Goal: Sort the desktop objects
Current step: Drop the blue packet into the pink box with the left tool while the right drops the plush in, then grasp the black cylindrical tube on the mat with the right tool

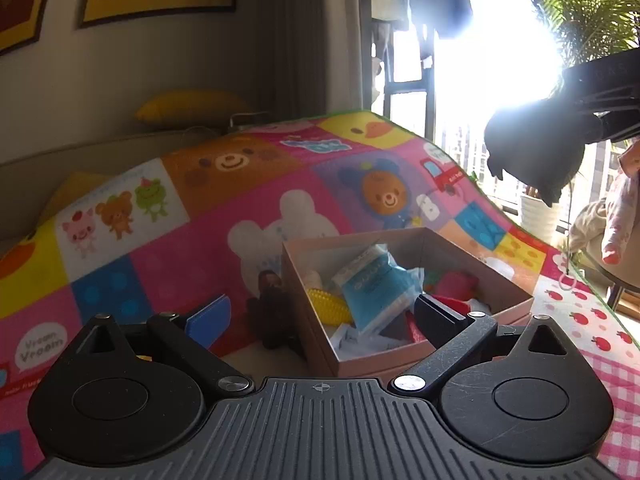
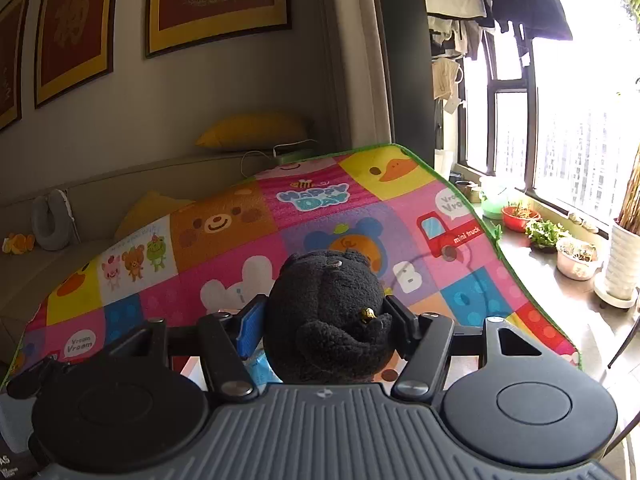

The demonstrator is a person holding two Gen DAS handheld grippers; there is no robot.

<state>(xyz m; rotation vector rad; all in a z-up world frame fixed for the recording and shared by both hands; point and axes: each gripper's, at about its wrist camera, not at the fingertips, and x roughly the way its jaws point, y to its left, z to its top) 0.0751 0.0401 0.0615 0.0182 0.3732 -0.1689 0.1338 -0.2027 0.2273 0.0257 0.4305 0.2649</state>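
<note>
Sunlight floods through tall windows at the right, and framed pictures [image 2: 218, 0] are hung on the grey wall behind a sofa with yellow cushions [image 2: 254, 130]. Across the table a bright cartoon mat [image 1: 168, 224] is spread, printed with bears, a duck and a red truck.

On the mat, right of centre in the left wrist view, an open pink box [image 1: 500, 284] is set. Inside it a blue and white packet [image 1: 372, 288] is propped against other small items, with a yellow corn-shaped toy [image 1: 330, 306] at its near left and something red at its right. A small dark brown object [image 1: 276, 312] lies on the mat just beside the box's left wall.

The left gripper [image 1: 320, 316] is held near the box with its fingers spread wide and nothing between them.

The right gripper [image 2: 326, 320] is clenched on a black plush toy [image 2: 328, 308], which is pressed between the blue-padded finger and the black one. In the left wrist view the same toy is seen raised high at the far right, above the mat, beyond the box.
</note>
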